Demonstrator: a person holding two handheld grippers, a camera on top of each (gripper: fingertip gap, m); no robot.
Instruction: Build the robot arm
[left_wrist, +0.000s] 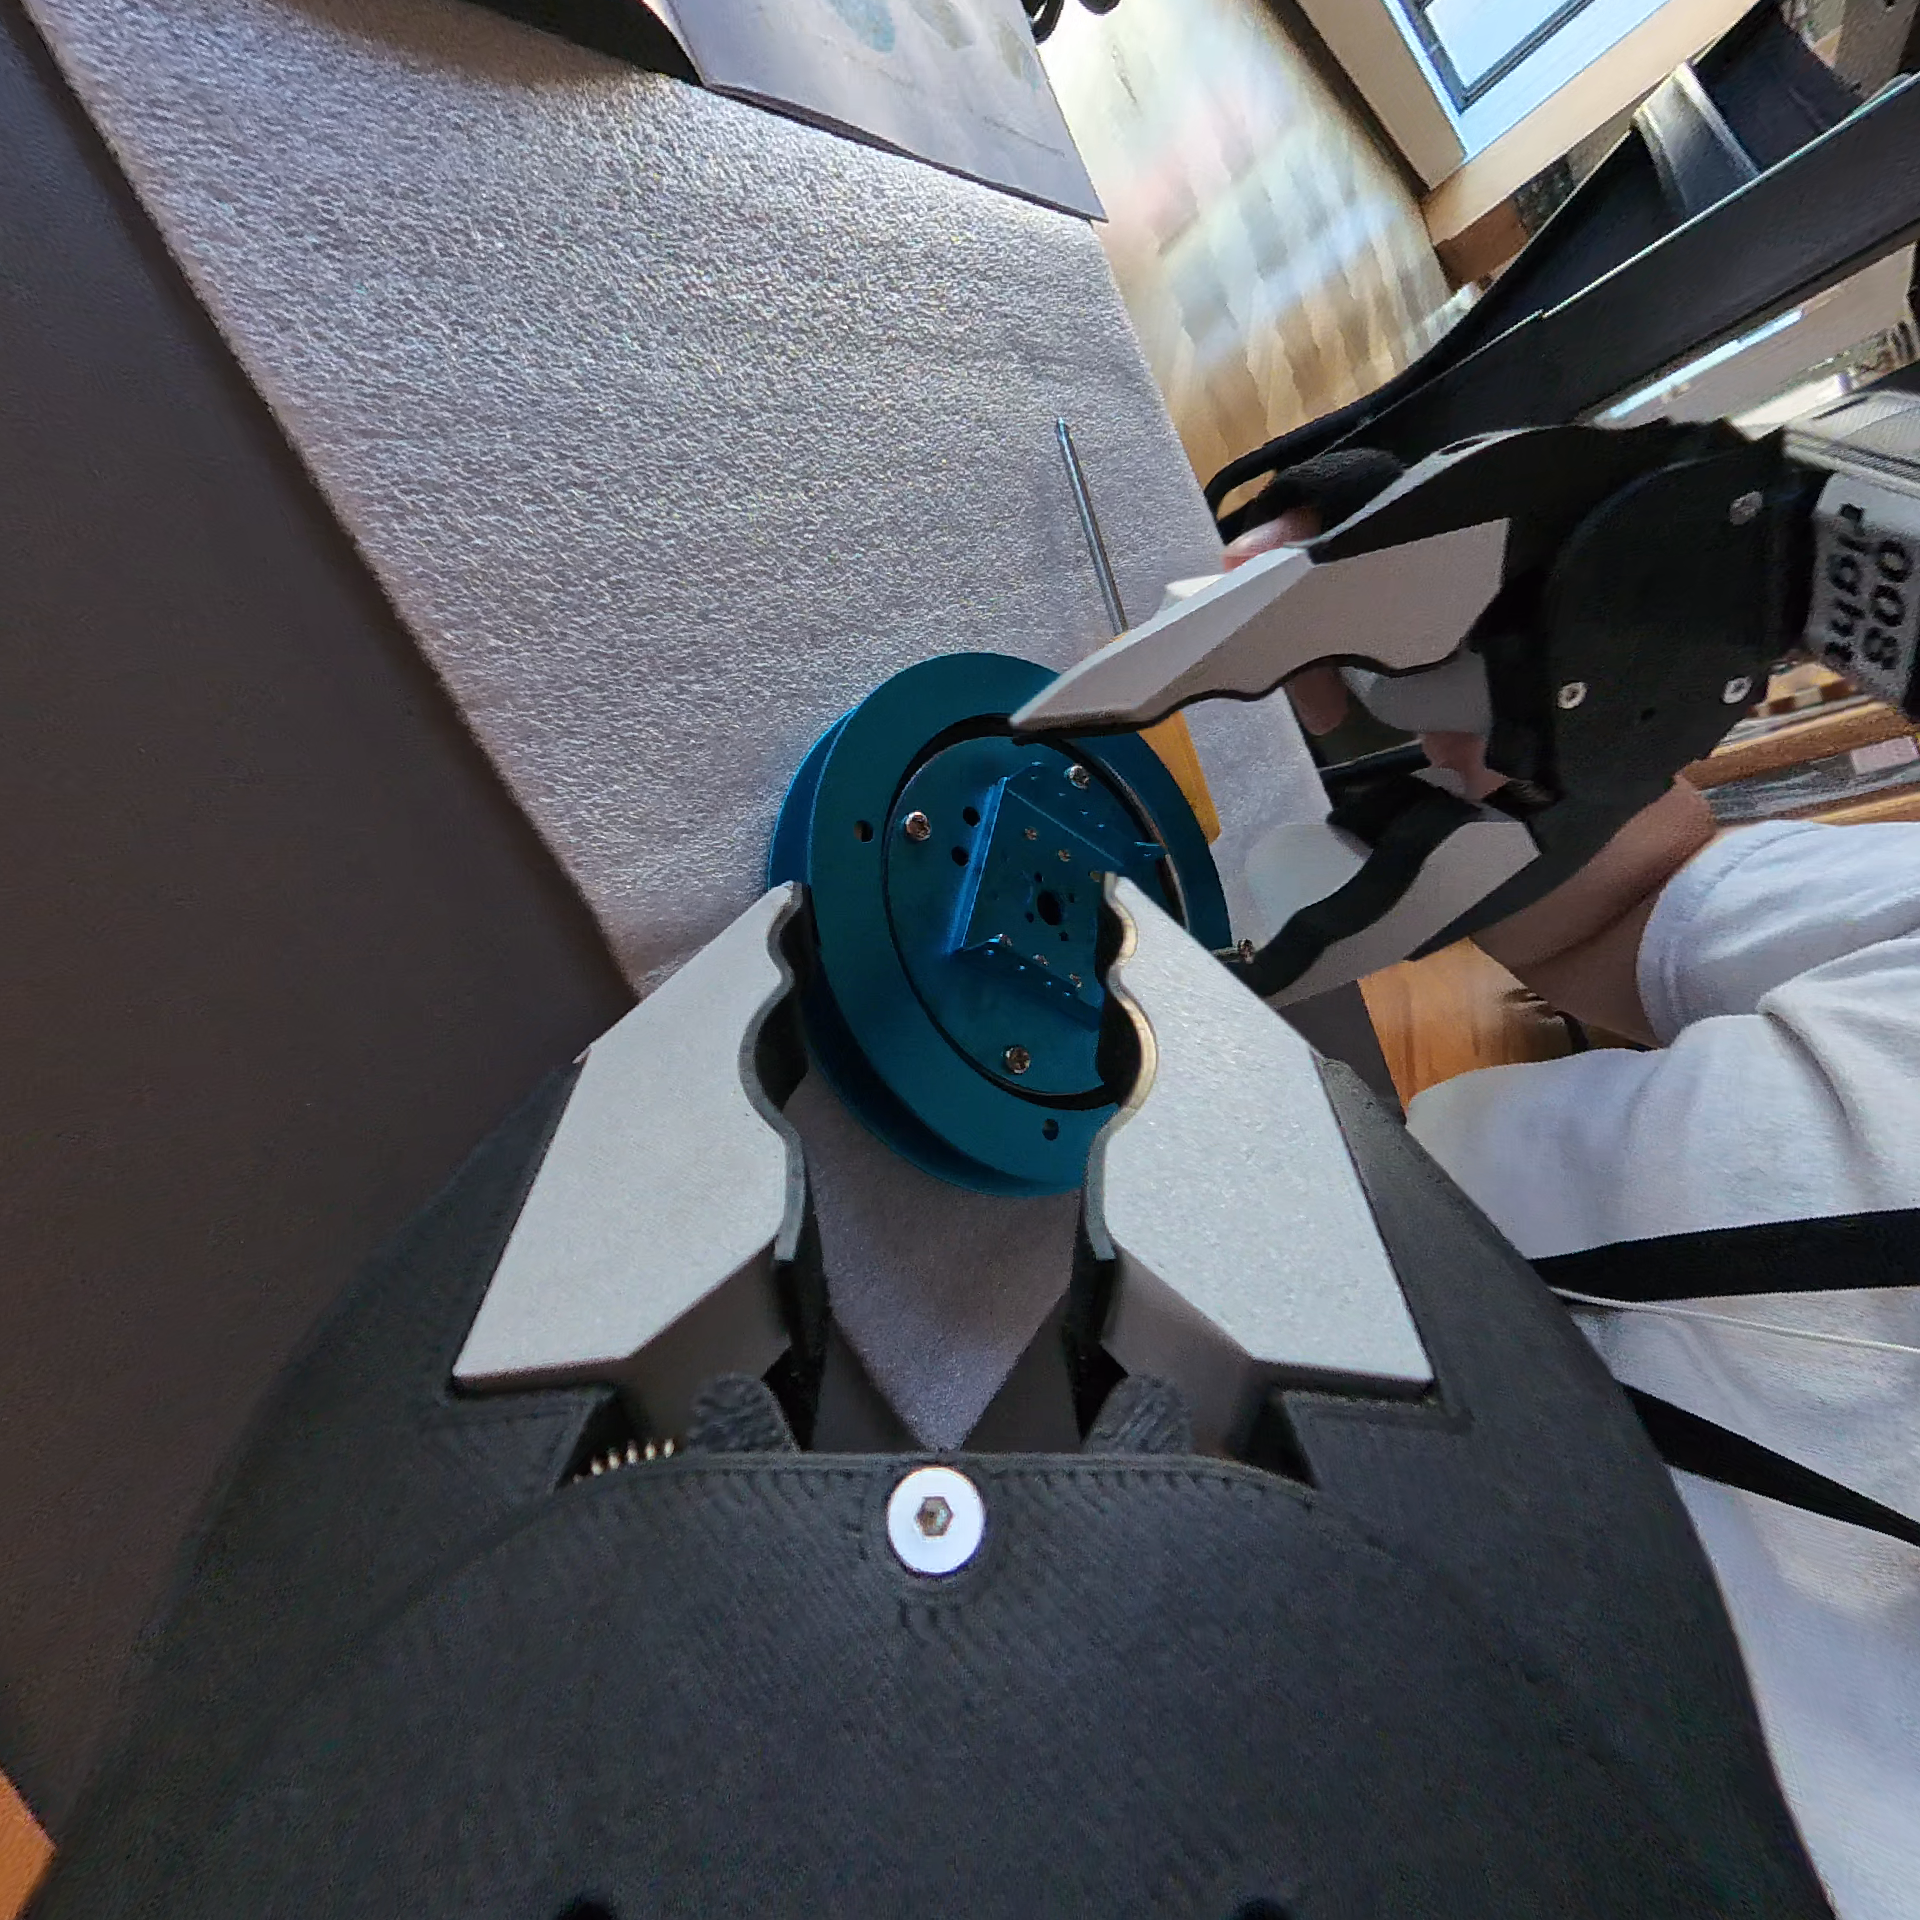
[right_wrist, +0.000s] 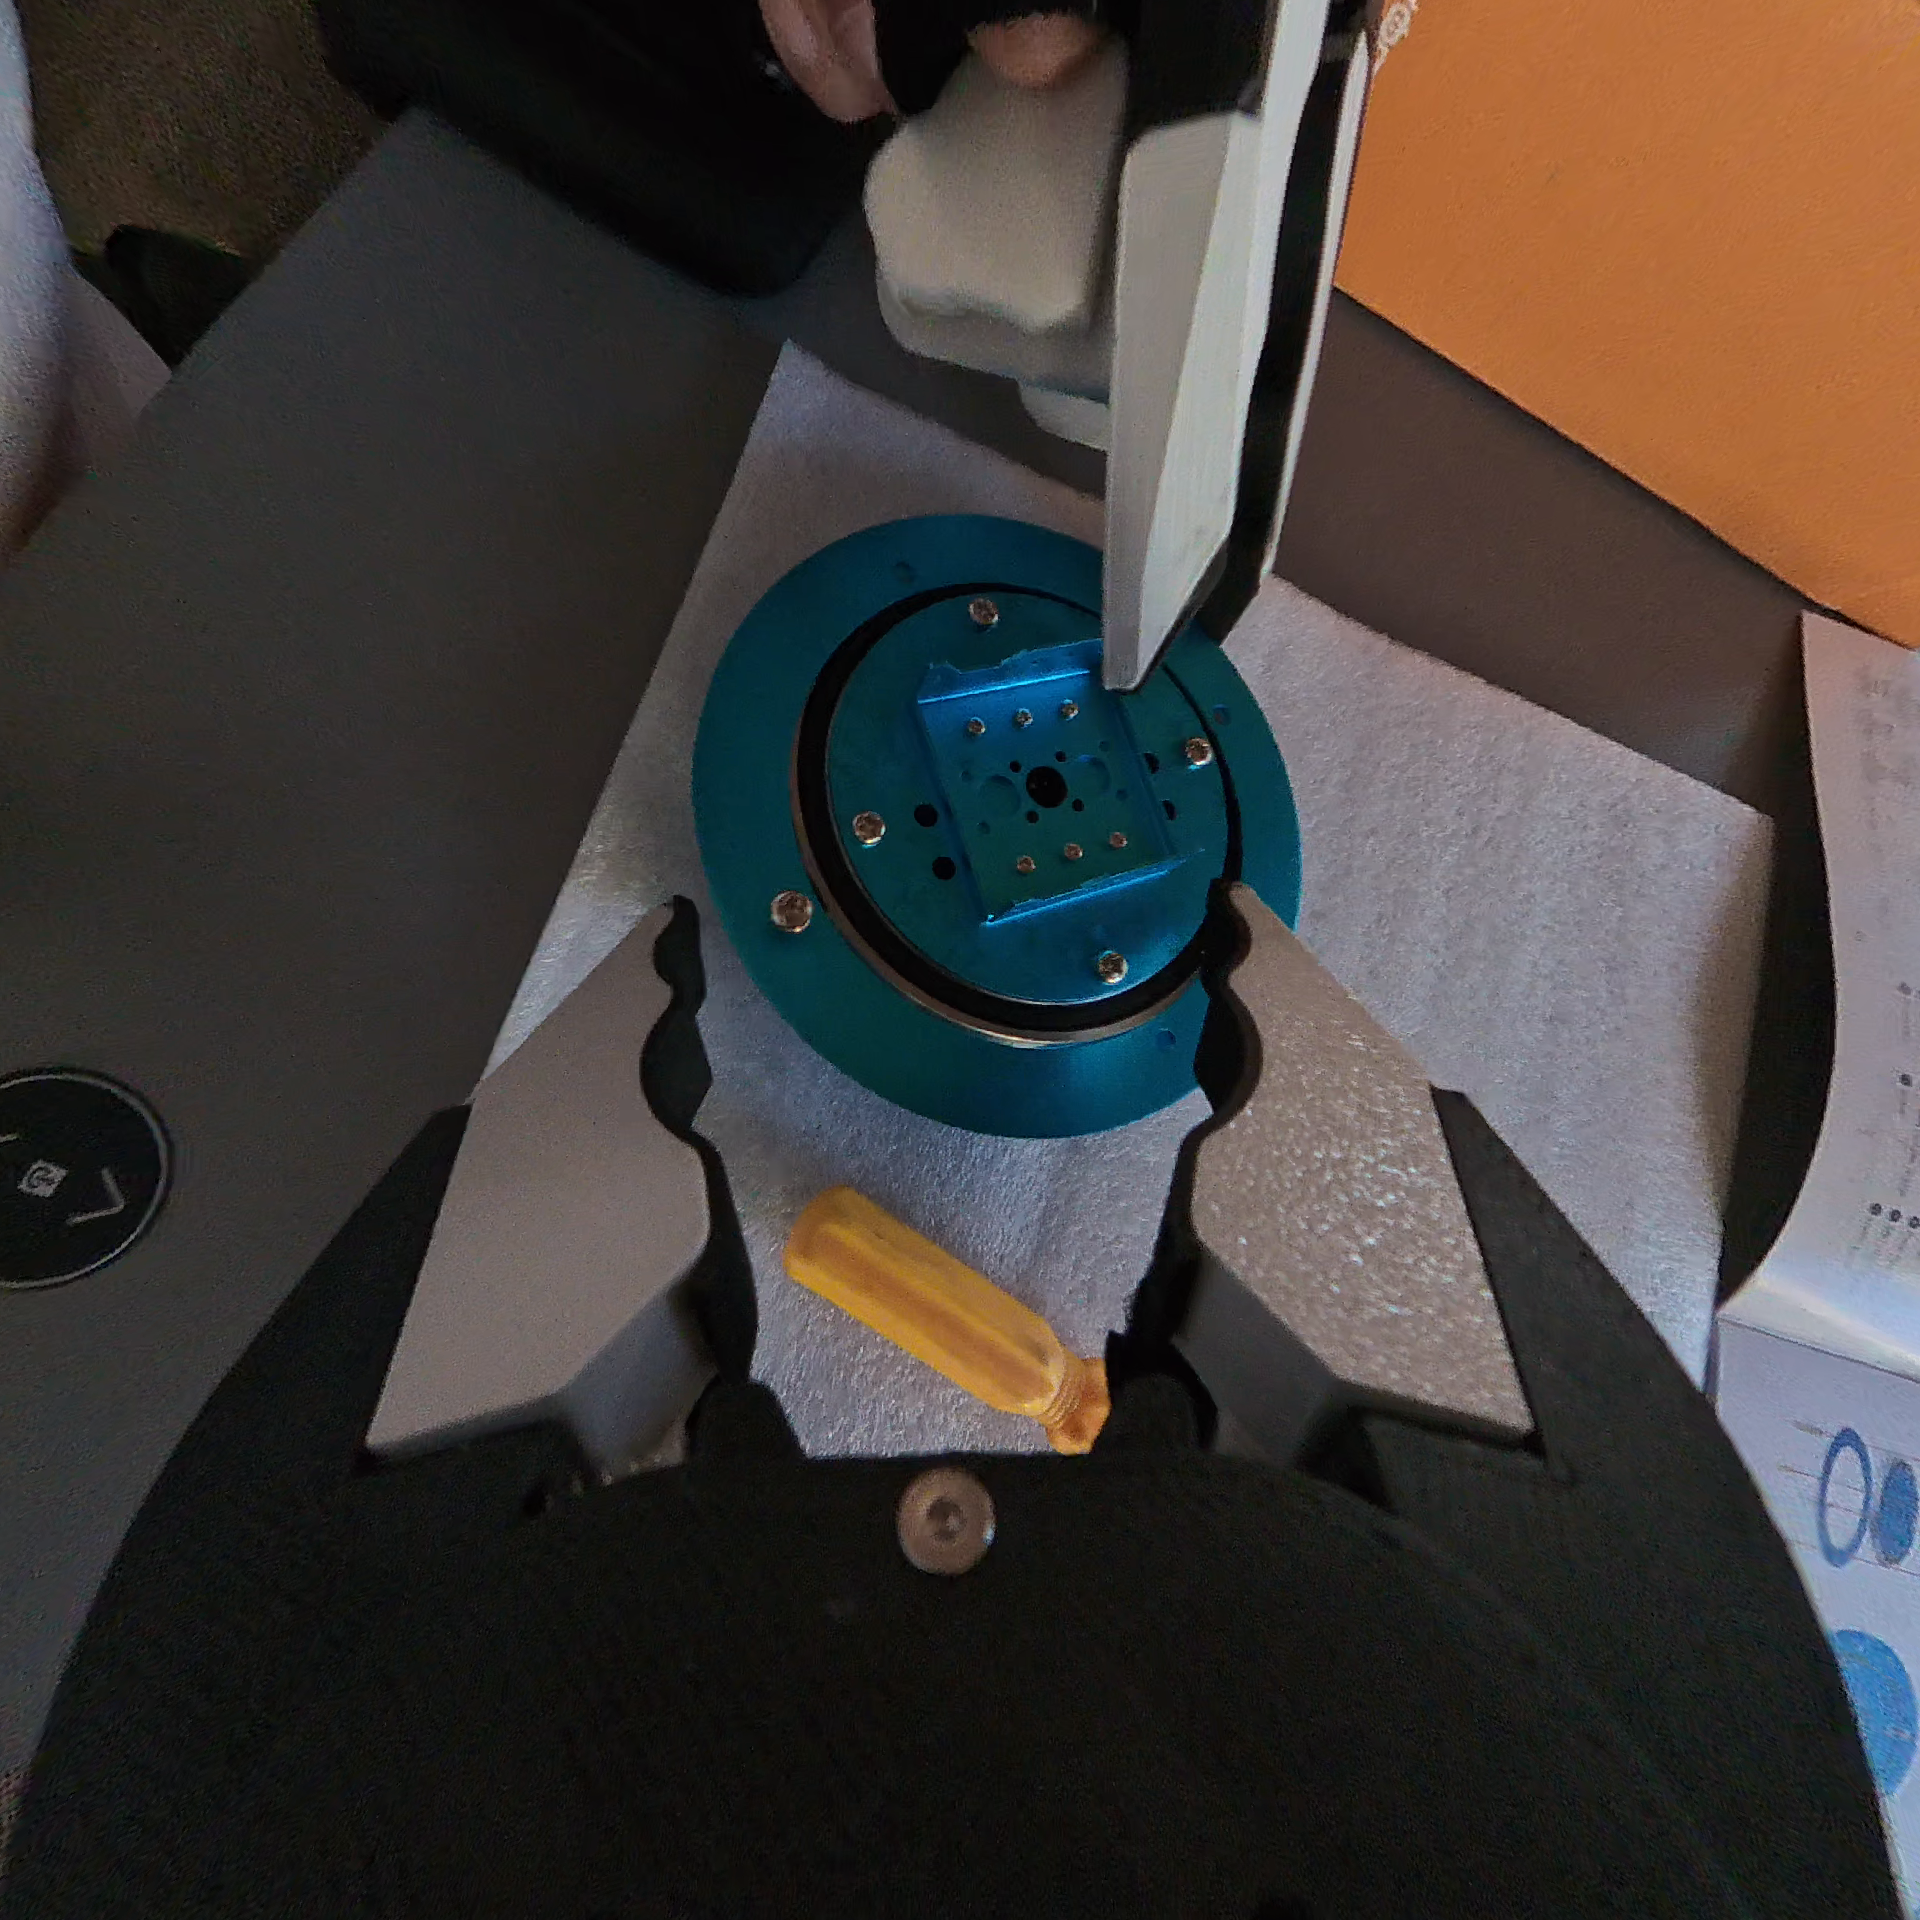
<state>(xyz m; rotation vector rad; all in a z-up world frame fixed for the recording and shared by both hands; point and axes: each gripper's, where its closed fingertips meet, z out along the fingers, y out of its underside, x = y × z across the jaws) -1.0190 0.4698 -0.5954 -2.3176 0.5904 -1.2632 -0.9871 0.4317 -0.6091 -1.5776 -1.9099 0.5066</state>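
A round blue metal disc (right_wrist: 831, 997) with a screwed-on inner plate and a square blue bracket (right_wrist: 1039, 790) lies on a white foam mat (right_wrist: 1455, 883). My right gripper (right_wrist: 956, 902) is open and empty, its tips just above the disc's near side. A screw on the outer ring (right_wrist: 792, 911) sits close to its left fingertip. A yellow-handled screwdriver (right_wrist: 935, 1314) lies on the mat below its fingers. My left gripper (left_wrist: 951, 899) is open over the disc (left_wrist: 862, 997), straddling its rim. One of its fingers (right_wrist: 1174, 416) points down at the bracket's edge. The right gripper (left_wrist: 1143, 847) shows across the disc.
A closed grey laptop (right_wrist: 364, 623) lies left of the mat. An orange box (right_wrist: 1662, 260) stands at the back right, and a white box with blue print (right_wrist: 1849, 1455) at the right. A printed sheet (left_wrist: 914, 94) lies at the mat's far end. A person's white sleeve (left_wrist: 1714, 1039) is beside the table. The yellow-handled screwdriver (right_wrist: 935, 1314) sits 7 centimetres or so from the ends of my right fingers.
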